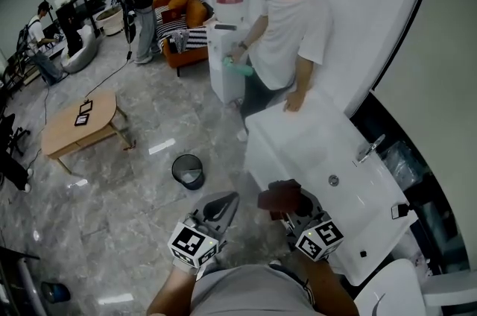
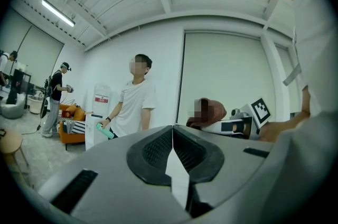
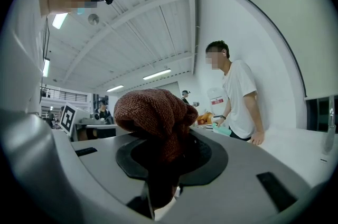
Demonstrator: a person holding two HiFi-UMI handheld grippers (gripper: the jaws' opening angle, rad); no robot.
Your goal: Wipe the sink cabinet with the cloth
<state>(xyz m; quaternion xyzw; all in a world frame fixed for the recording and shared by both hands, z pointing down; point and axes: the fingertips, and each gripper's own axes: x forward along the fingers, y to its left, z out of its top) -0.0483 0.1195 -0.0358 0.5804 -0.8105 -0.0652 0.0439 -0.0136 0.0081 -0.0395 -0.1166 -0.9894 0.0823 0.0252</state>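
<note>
The right gripper [image 3: 165, 153] has its jaws clenched on the brown cloth [image 3: 153, 111]. In the right gripper view the cloth sits between the two jaws. Its lower part goes down into the gap, and its upper part bulges out above the jaws in a thick, rounded bunch. In the head view the cloth is at the lower centre of the frame, at the near left edge of the white sink cabinet [image 1: 313, 150]. I cannot tell from here if the cloth touches the cabinet surface.

The left gripper [image 2: 172, 133] is in the lower left-centre of the head view, just beside the right one and to the left of the cabinet, over the grey floor. Its jaws are pressed together and nothing is between them.

The cabinet goes from the middle of the head view towards the lower right, with a faucet [image 1: 370, 148] at its far right side. At its upper end a person in a white T-shirt [image 1: 294, 31] stands with one hand resting on the cabinet top and a green bottle [image 1: 240, 67] in the other hand. A white water dispenser [image 1: 227, 24] stands just behind this person. A small dark bin [image 1: 188, 171] stands on the floor to the left of the cabinet.
</note>
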